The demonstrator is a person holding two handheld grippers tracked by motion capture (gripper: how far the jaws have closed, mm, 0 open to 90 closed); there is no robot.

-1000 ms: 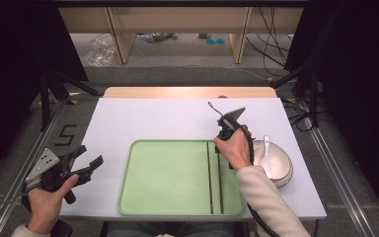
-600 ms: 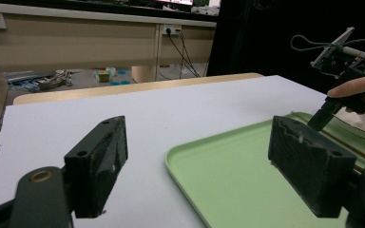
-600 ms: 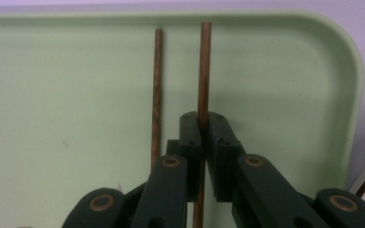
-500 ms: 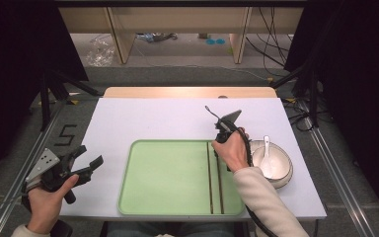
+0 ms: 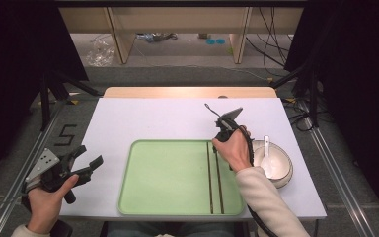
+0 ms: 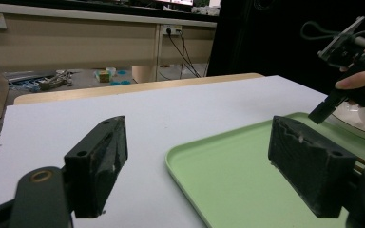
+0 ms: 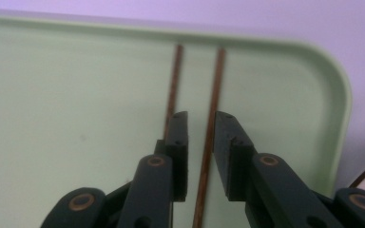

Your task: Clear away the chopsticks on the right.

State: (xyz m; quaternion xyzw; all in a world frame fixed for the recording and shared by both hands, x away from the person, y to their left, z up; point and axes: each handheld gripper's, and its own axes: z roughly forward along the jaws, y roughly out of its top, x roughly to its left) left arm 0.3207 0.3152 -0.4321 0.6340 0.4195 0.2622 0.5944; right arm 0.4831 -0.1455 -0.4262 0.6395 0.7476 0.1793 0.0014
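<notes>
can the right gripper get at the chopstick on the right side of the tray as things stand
Probably yes: the right gripper hangs just over the tray, its fingers slightly apart on either side of that chopstick, with nothing between them.

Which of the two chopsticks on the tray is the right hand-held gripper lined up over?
The chopstick nearer the bowl: this chopstick runs between the right hand-held gripper jaws, while the other chopstick passes outside them.
</notes>
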